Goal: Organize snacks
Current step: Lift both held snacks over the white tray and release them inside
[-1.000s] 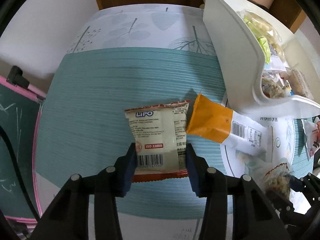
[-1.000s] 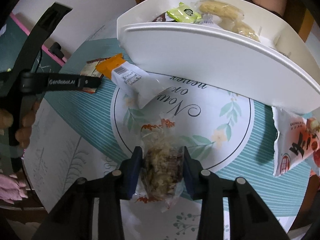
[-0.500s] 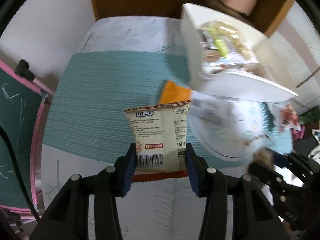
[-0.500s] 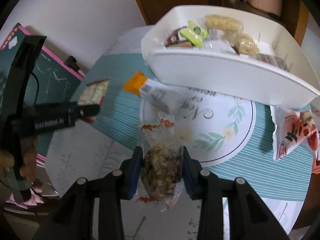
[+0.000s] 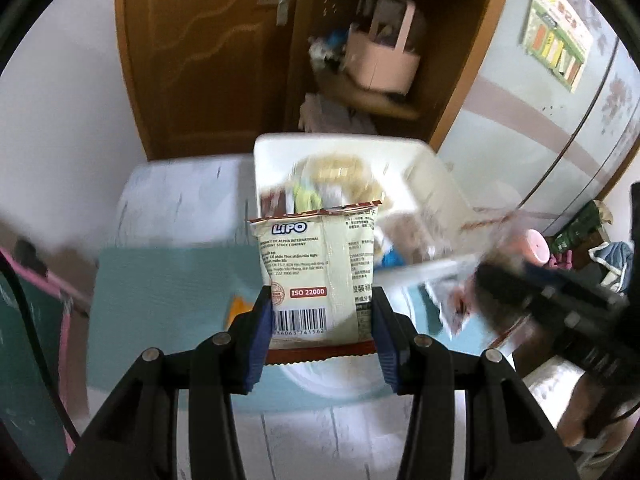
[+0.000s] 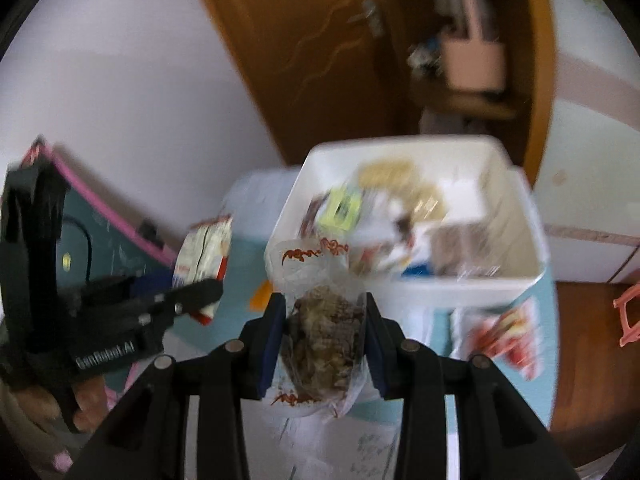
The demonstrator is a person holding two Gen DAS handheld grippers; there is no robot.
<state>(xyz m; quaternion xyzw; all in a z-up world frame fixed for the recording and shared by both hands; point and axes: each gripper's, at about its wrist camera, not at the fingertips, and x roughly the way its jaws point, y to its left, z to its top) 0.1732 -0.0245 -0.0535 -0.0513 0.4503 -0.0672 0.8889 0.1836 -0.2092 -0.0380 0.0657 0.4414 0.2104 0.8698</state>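
My left gripper (image 5: 320,320) is shut on a cream Lipo snack packet (image 5: 318,276) and holds it in the air in front of the white bin (image 5: 344,152). My right gripper (image 6: 325,332) is shut on a clear bag of brown snacks (image 6: 324,324), also raised, near the bin's (image 6: 460,292) front wall. The bin holds several snack packs. The left gripper with the Lipo packet (image 6: 204,256) shows at the left of the right wrist view. The right gripper (image 5: 532,296) shows blurred at the right of the left wrist view.
The table carries a teal mat (image 5: 160,300). An orange packet (image 6: 262,294) and a red-and-white packet (image 6: 508,332) lie on it near the bin. A brown door (image 5: 200,52) and shelf stand behind. A pink-edged chalkboard (image 6: 104,236) is at left.
Both grippers have lifted their packets off the table and tilted up toward the bin. The views now look over the bin's rim at the room behind.
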